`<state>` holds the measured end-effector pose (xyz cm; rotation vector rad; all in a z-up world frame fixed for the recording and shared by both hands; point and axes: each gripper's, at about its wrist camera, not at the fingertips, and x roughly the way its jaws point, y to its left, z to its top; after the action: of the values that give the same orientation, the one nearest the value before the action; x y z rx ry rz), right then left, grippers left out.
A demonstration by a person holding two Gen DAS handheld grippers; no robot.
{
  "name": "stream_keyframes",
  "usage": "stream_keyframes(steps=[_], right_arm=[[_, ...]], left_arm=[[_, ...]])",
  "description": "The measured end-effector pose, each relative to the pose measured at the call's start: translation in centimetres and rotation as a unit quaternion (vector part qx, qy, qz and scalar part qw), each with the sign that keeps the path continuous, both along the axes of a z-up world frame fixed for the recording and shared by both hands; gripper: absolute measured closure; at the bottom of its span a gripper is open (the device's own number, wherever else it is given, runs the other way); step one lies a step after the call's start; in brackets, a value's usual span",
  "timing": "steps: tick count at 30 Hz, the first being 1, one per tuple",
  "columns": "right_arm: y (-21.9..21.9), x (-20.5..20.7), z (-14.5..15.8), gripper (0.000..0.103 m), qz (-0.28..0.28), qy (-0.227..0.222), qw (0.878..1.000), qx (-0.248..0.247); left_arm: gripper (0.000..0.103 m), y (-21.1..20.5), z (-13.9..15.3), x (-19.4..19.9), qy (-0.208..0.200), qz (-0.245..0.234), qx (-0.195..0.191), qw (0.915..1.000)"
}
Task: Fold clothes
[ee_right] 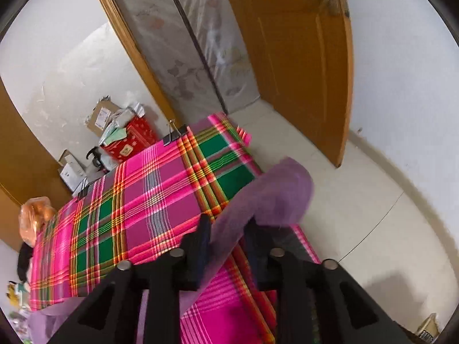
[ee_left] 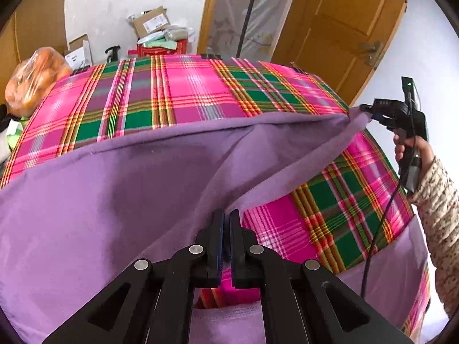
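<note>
Left wrist view: my left tool clamps purple cloth edge | right tool, 2 o'clock, pinches corner, lifted taut over plaid surface for folding.

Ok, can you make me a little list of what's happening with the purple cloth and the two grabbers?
cloth: purple garment, partly lifted off the table
surface: pink and green plaid tablecloth
left gripper: shut on the garment's near edge
right gripper: pinching a corner of the garment, raised over the table's right end
person: hand in a patterned sleeve holds the right gripper
background: cardboard boxes, wooden door
</note>
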<state>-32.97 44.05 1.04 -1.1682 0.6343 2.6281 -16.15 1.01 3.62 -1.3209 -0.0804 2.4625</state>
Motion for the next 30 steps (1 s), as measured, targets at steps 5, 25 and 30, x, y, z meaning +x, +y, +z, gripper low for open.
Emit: stream_keyframes(steps=[5, 25, 30], right_arm=[[2.7, 0.7, -0.7, 0.073, -0.046, 0.016, 0.998, -0.042], [1.9, 5.5, -0.9, 0.059, 0.021, 0.021, 0.987, -0.155], [2.8, 6.6, -3.6, 0.059, 0.008, 0.013, 0.976, -0.219]], left_arm=[[0.100, -0.1, -0.5, -0.2, -0.008, 0.002, 0.002, 1.0000], [0.100, -0.4, -1.0, -0.5, -0.026, 0.004, 0.013, 0.9996], [0.100, -0.4, -1.0, -0.5, -0.027, 0.004, 0.014, 0.9995]])
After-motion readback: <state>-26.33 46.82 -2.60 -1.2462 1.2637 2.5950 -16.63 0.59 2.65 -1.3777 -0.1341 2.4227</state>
